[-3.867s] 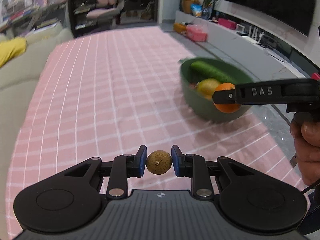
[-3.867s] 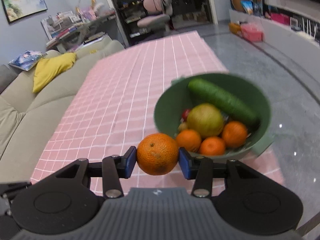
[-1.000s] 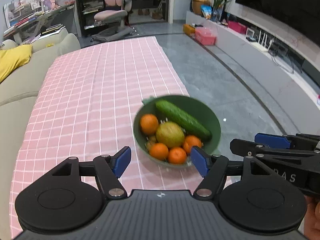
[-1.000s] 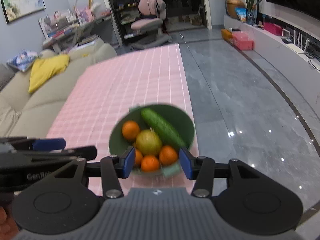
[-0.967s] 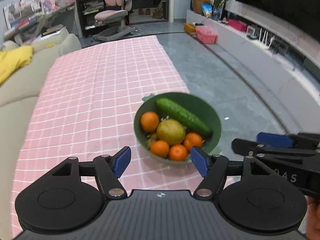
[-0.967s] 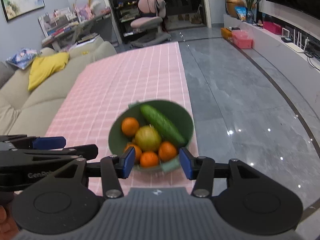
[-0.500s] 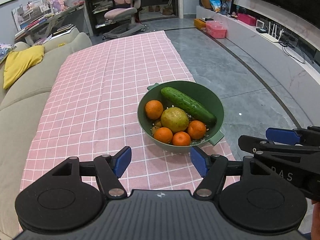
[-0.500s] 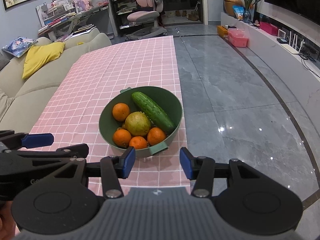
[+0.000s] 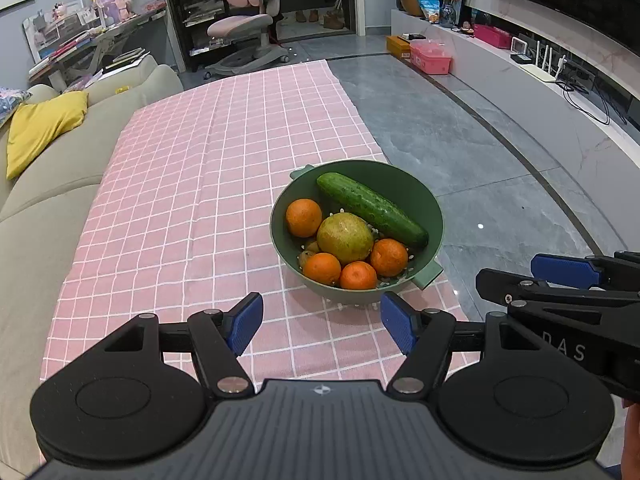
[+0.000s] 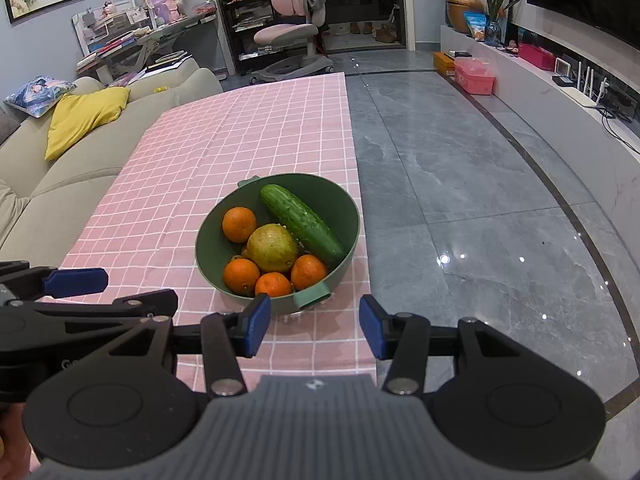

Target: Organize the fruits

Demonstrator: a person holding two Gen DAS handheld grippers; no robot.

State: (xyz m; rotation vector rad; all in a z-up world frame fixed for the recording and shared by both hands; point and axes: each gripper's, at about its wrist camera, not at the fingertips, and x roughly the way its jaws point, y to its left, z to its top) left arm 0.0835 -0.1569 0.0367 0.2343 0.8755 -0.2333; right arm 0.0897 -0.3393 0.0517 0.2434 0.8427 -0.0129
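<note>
Hovering nearest, the left gripper (image 9: 322, 328) and right gripper (image 10: 310, 326) both stand apart-jawed and empty. Beyond them the green bowl (image 9: 434, 208) holds oranges, a yellowish fruit (image 9: 345, 239) and a cucumber (image 9: 372, 209). Its perch near the pink cloth (image 9: 224, 168)'s edge means a careless nudge could tip it off.

You face a grey marble floor (image 10: 480, 208), a beige sofa (image 10: 80, 168) with 1 yellow cushion (image 10: 84, 118), a pink desk chair (image 10: 292, 36), and a cluttered desk (image 10: 140, 36) at the grey wall.
</note>
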